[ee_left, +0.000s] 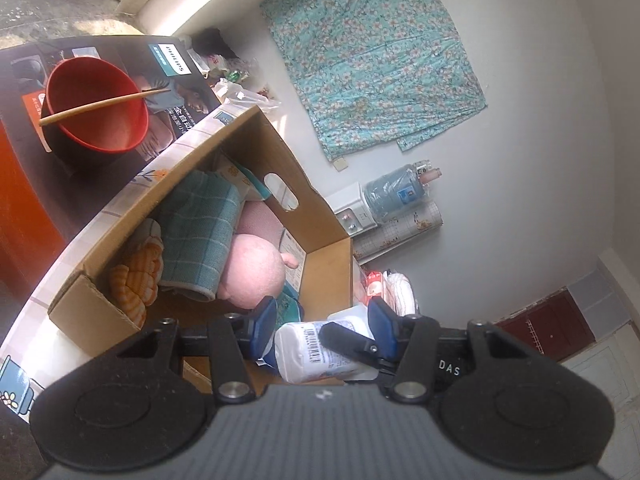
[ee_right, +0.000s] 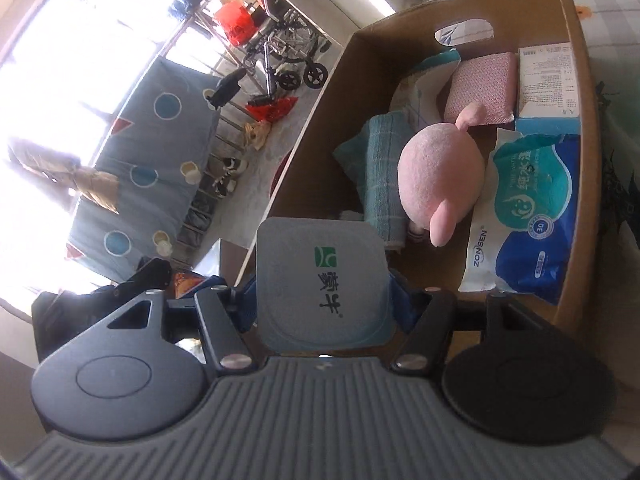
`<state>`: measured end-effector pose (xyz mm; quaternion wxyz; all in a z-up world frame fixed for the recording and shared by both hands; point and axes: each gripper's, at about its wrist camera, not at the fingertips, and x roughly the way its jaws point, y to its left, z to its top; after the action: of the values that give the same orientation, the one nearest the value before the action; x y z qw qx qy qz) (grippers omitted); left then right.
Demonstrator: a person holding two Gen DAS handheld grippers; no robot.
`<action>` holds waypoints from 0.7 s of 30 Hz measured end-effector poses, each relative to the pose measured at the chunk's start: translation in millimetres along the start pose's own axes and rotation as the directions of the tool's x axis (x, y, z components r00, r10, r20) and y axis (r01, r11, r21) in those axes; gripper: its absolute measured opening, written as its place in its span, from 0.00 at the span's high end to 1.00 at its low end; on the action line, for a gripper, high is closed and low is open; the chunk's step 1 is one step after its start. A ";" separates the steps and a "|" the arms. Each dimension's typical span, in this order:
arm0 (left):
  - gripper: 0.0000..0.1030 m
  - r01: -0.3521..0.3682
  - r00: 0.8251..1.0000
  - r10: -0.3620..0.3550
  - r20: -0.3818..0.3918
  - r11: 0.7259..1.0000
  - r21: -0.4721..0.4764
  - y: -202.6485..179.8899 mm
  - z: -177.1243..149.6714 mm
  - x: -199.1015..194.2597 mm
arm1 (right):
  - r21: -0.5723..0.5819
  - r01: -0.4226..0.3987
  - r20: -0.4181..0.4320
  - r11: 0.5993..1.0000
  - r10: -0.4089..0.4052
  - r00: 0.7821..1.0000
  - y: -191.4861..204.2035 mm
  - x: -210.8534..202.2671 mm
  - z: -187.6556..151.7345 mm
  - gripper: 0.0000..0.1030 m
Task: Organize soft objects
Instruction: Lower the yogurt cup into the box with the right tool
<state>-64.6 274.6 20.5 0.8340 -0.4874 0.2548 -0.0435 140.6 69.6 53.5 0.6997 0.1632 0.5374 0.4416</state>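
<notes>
Between the blue pads of the right gripper (ee_right: 322,304), at the bottom centre of the right wrist view, sits a grey square pack (ee_right: 320,280) with green print, and the pads press on both of its sides. Just above it opens the cardboard box (ee_right: 576,184), which fills the upper right of the frame. Inside lie a pink plush toy (ee_right: 440,172), a teal checked towel (ee_right: 380,168), a pink sponge (ee_right: 480,88) and a blue wipes pack (ee_right: 528,208). In the left wrist view, the left gripper (ee_left: 320,328) at the lower centre holds a white bottle (ee_left: 308,352) with a barcode label, over the near edge of the same box. An orange striped cloth (ee_left: 136,276) lies in the box at the left. Beside the box, at the upper left, stands a red bowl (ee_left: 96,108) with a stick across it.
</notes>
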 end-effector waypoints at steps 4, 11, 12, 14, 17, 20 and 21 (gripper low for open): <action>0.51 -0.031 0.999 0.032 0.043 0.999 -0.027 12.7 6.1 -15.0 | -0.183 0.137 -0.100 0.974 -0.156 0.983 22.5 45.3 5.6 0.39; 0.51 -0.046 0.997 0.049 0.055 0.998 -0.051 24.6 11.4 -22.4 | -0.430 0.297 -0.130 0.853 -0.384 0.914 38.5 97.2 -2.4 0.41; 0.51 -0.046 0.997 0.049 0.053 0.998 -0.050 25.4 12.2 -22.8 | -0.434 0.288 -0.150 0.853 -0.384 0.911 36.8 104.1 -3.7 0.41; 0.51 -0.048 0.997 0.050 0.052 0.998 -0.049 25.7 12.7 -22.6 | -0.434 0.274 -0.179 0.858 -0.380 0.907 34.5 107.0 -7.2 0.39; 0.51 -0.055 0.998 0.057 0.041 0.997 -0.051 25.8 11.9 -16.4 | -0.430 0.257 -0.187 0.866 -0.363 0.913 37.9 107.3 -10.2 0.38; 0.51 -0.055 0.998 0.056 0.033 0.997 -0.048 22.5 9.6 -10.7 | -0.436 0.264 -0.156 0.861 -0.361 0.919 42.2 103.1 -11.1 0.36; 0.51 -0.054 0.998 0.055 0.033 0.998 -0.044 20.7 8.2 -10.7 | -0.436 0.266 -0.140 0.860 -0.357 0.924 45.0 97.0 -11.5 0.36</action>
<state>-73.7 295.2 10.6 0.8286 -0.4986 0.2546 -0.0068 113.6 168.7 21.9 0.7179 -0.1252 0.5250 0.4397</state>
